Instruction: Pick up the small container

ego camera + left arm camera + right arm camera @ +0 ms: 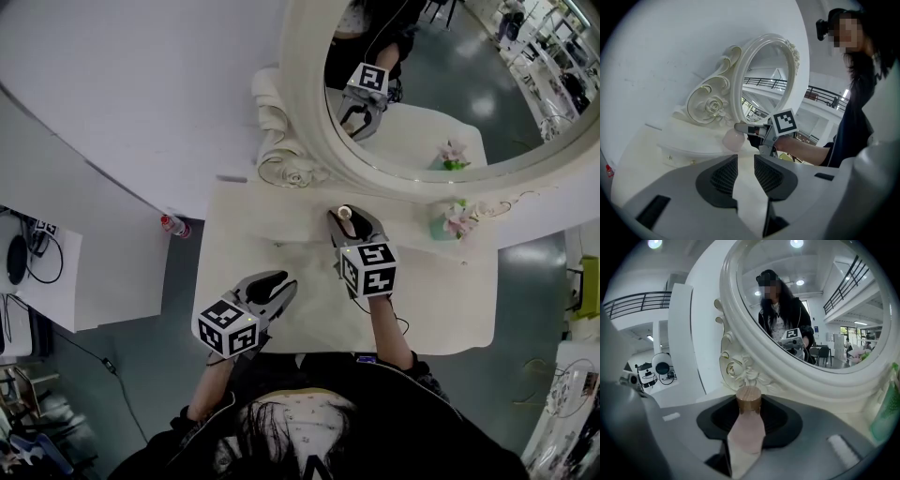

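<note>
The small container (747, 430) is a pale pink bottle with a brown cap (748, 399). It stands upright between the black pads of my right gripper (749, 414), which is shut on it. In the head view that container (346, 213) and the right gripper (349, 219) are at the back of the white dressing table (441, 300), just in front of the mirror. The left gripper view shows the bottle (733, 140) at the right gripper's tips. My left gripper (281, 284) hovers over the table's front left part, jaws (746, 176) a narrow gap apart with nothing between them.
A large oval mirror (309, 112) in an ornate white frame with a carved rose (292, 172) stands along the table's back. A small green vase of pink flowers (457, 221) sits at the back right. A red-capped object (174, 225) lies off the table's left edge.
</note>
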Demonstrator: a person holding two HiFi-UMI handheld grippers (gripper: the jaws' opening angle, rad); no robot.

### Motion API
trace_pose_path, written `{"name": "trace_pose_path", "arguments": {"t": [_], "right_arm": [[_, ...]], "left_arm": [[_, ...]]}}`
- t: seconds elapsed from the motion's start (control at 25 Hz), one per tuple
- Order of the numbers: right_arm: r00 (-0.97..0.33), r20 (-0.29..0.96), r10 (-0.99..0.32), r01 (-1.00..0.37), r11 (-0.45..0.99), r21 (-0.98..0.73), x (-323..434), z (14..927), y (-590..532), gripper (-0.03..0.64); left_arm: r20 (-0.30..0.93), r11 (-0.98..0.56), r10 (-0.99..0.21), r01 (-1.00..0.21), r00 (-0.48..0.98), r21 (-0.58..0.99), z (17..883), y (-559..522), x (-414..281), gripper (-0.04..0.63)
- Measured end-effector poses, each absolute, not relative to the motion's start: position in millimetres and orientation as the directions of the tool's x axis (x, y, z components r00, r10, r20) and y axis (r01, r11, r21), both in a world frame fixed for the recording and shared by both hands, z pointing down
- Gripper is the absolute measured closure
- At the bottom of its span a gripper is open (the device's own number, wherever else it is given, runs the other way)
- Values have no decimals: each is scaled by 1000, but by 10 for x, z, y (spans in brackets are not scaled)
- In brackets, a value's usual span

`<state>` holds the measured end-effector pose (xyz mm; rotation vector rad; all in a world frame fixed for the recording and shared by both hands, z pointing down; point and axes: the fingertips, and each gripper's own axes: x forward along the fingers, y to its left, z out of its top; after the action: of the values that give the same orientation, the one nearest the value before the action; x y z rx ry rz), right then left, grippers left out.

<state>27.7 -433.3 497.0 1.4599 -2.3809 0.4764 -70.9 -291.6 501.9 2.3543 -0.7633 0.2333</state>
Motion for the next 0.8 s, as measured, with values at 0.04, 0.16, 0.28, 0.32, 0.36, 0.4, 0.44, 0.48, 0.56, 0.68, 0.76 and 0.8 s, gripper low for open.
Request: {"name": "trace_pose_path", "arguments": {"t": [0.04, 0.16, 0.28, 0.32, 0.36, 0.4, 0.44, 0.48, 0.56, 0.68, 0.76, 0.8], "right_arm": [[-440, 425, -791, -894, 428, -129, 268, 4966, -4308, 469], [-449, 426, -786, -890, 434, -139, 243, 4943, -4241, 469], [-458, 417, -785, -887, 435, -154, 227, 4857, -4149, 469], [-464, 412, -784, -884, 440, -157, 211, 4814, -4109, 469], [-472, 408, -782, -880, 449, -158, 189, 4768, -4069, 469], [-481, 403, -778, -874, 459, -157, 163, 4720, -4029, 469], [-491, 398, -775, -869, 470, -157, 135, 4671, -3989, 469], [-500, 393, -772, -863, 479, -157, 110, 4624, -3948, 469], [-517, 383, -766, -854, 495, -162, 63, 4539, -3856, 469], [-541, 372, -754, -839, 517, -172, -16, 4443, -3693, 469], [-557, 368, -745, -828, 531, -180, -76, 4398, -3582, 469], [-564, 367, -740, -823, 537, -185, -106, 4380, -3531, 469]], "left_arm": [[356, -627, -453, -576, 817, 525, 5053, -2912, -694, 505], [372, -638, -423, -563, 826, 526, 5126, -2927, -645, 489], [374, -644, -379, -532, 846, 550, 5182, -2938, -563, 464], [373, -641, -363, -520, 854, 565, 5202, -2935, -532, 452], [372, -636, -349, -509, 860, 579, 5222, -2930, -501, 437], [372, -633, -338, -501, 865, 590, 5240, -2923, -471, 421], [374, -632, -329, -496, 867, 596, 5255, -2916, -442, 406], [376, -633, -321, -492, 869, 597, 5267, -2908, -414, 398], [376, -638, -310, -484, 873, 598, 5274, -2887, -364, 390], [362, -644, -297, -466, 883, 607, 5255, -2856, -313, 383], [355, -649, -291, -456, 888, 610, 5239, -2835, -296, 380], [352, -651, -289, -452, 890, 610, 5229, -2824, -293, 376]]}}
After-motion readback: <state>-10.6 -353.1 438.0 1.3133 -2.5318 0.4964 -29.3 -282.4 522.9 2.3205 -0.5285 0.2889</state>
